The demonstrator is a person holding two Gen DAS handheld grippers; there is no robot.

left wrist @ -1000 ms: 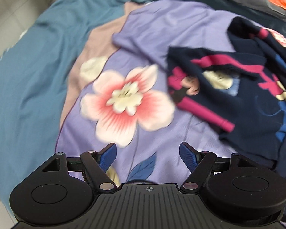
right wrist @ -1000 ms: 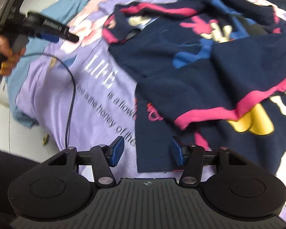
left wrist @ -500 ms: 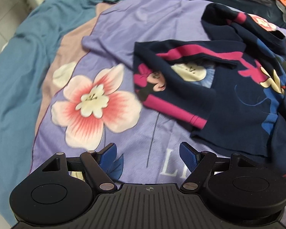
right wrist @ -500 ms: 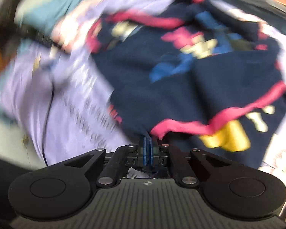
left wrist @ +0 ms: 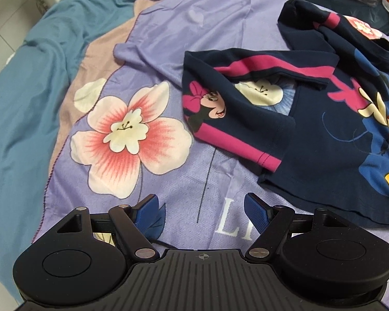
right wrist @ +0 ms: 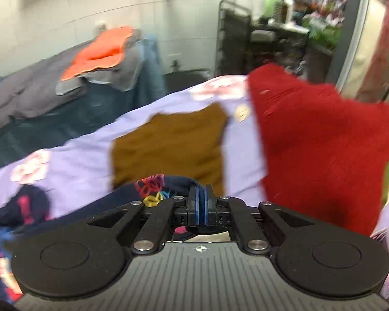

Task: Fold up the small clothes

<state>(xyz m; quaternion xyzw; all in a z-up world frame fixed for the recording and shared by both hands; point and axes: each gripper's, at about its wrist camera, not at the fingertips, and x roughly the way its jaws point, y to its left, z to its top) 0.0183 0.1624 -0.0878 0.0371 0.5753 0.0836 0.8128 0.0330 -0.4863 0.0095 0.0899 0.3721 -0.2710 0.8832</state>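
Navy cartoon-print tee (left wrist: pixel 324 140) lay crumpled on the lilac flowered bedsheet (left wrist: pixel 168 39), toward the right of the left wrist view, w/ one pink-trimmed sleeve (left wrist: pixel 220 119) folded over toward the big pink flower print (left wrist: pixel 127 134).

Step in hand, as I judged it: spreading the tee flat before any fold, not the fold itself yet.

Left tongs (left wrist: pixel 201 211) were wide open, nothing between them, pointing steeply down over bare sheet. Tee's hem was just up and right of the right-side pad, apart from it; sleeve well ahead of the tips.

Right tongs (right wrist: pixel 201 201) had just clamped down; jaws were pressed together on a navy edge of the same tee (right wrist: pixel 153 186), w/ printed cloth bunched just left of the tips and trailing off down-left. View was blurred, so which edge of the tee they held I couldn't tell. Beyond the tips: a mustard-brown garment (right wrist: pixel 168 145) flat on the sheet, a red knit (right wrist: pixel 324 150) to its right, apart from it.

Next move, prob.: left tongs need to reach right and pinch the near hem or the sleeve corner, so both ends can be pulled taut and laid flat. Risk: thin cloth slipping from a small pinch.
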